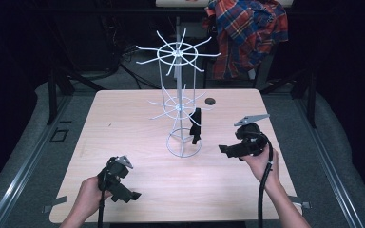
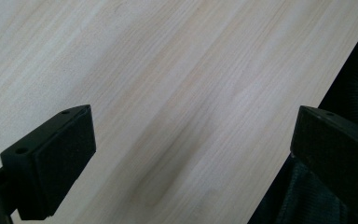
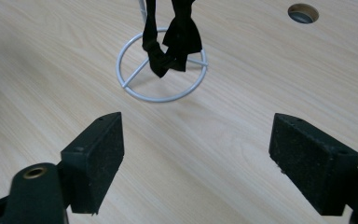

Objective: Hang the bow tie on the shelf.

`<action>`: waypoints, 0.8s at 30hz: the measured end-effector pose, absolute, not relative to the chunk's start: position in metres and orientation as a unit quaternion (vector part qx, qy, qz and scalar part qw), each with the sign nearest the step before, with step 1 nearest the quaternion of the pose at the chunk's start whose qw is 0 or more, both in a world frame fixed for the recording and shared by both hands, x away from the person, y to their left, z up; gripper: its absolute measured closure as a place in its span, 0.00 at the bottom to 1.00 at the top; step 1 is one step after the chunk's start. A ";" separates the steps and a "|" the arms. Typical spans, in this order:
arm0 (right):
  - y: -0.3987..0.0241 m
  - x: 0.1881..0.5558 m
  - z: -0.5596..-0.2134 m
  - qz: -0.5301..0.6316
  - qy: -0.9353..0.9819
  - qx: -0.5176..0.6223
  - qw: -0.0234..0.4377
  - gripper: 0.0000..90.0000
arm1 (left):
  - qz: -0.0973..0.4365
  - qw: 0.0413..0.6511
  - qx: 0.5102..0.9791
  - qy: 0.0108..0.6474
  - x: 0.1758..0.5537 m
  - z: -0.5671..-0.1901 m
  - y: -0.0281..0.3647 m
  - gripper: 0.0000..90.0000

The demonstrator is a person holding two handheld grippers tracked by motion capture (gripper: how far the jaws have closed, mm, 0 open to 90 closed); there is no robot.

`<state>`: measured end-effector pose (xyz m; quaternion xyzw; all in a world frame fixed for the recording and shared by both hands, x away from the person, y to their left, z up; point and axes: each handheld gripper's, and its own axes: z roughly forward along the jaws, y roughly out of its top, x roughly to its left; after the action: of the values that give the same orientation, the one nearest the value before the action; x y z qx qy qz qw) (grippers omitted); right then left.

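On the light wooden table [image 1: 138, 118] we find a white wire display rack [image 1: 178, 102] standing upright near the middle, toward the far half. We note a round ring base resting on the tabletop, a central pole, and two tiers of radiating wire arms, one at the top and one partway down. From an arm of the lower tier hangs a black strap-like item [image 1: 196, 124], its lower end dangling over the ring base; in the right gripper view the same item [image 3: 172, 35] hangs above the base ring [image 3: 162, 63], and we cannot tell whether it touches it.

We record the left gripper [image 1: 132, 194] near the front edge of the table at the left, held in the person's left hand [image 1: 89, 197]. Its own view shows both jaws spread well apart over bare wood close to the table's edge, with nothing between them.

We record the right gripper [image 1: 224, 149] at the right, held in the right hand [image 1: 261, 164], pointing toward the rack and apart from it. Its jaws likewise stand wide apart and empty.

A round hole [image 1: 210, 101] sits in the tabletop beyond the rack. A plaid shirt [image 1: 247, 33] hangs behind the table.
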<state>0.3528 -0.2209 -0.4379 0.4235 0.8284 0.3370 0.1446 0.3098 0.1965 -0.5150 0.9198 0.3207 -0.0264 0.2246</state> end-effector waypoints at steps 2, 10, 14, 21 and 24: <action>-0.224 0.349 -0.440 0.330 0.828 0.429 0.143 0.17 | -0.026 0.225 0.920 0.321 0.310 -0.515 0.196 0.00; -0.237 0.333 -0.455 0.301 0.837 0.439 0.128 0.11 | -0.026 0.225 0.920 0.321 0.310 -0.515 0.196 0.00; -0.243 0.323 -0.465 0.286 0.842 0.442 0.119 0.08 | -0.027 0.225 0.919 0.321 0.310 -0.516 0.196 0.00; -0.252 0.304 -0.479 0.264 0.848 0.448 0.103 0.06 | -0.019 0.221 0.921 0.321 0.310 -0.515 0.195 0.00; -0.258 0.297 -0.484 0.258 0.849 0.452 0.094 0.06 | -0.019 0.221 0.921 0.320 0.310 -0.515 0.194 0.00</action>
<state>0.2965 -0.2578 -0.4842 0.4523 0.8485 0.2580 0.0945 0.3095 0.1945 -0.5154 0.9211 0.3200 -0.0188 0.2208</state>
